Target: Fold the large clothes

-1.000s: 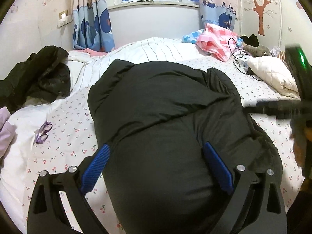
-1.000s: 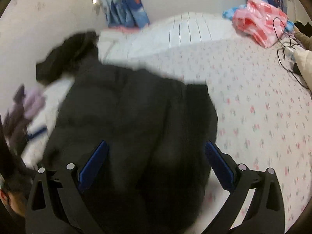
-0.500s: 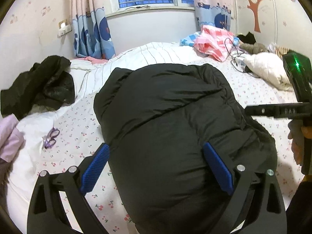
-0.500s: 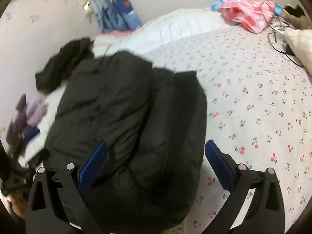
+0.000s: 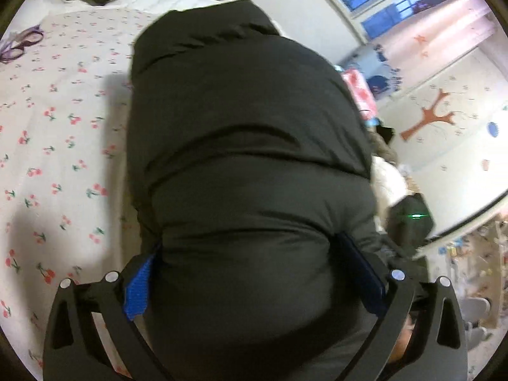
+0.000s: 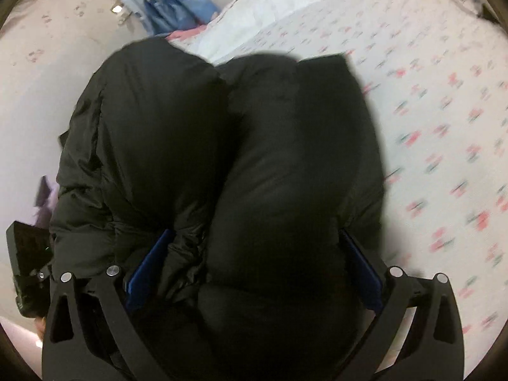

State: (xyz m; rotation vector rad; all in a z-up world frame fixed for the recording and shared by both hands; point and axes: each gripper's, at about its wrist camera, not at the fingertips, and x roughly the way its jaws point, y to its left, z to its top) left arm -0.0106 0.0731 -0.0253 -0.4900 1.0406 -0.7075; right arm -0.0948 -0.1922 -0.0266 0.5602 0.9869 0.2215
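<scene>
A folded black puffer jacket lies in a thick bundle on the cherry-print bed sheet. It also fills the right wrist view. My left gripper is wide open, and its blue pads straddle the jacket's near end, which bulges between them. My right gripper is wide open too, with its blue pads either side of the jacket's other end. The right gripper's body with a green light shows at the jacket's far right side. The left gripper's body shows at the lower left.
Purple glasses lie on the sheet at the far left. Pink checked cloth and a white quilted item lie beyond the jacket. A purple garment sits left of the jacket. The window and curtains stand behind the bed.
Both grippers have moved in close onto the jacket's ends, and the jacket now bulges between their open fingers. The left wrist view has tilted sharply and the right view is blurred by motion.
</scene>
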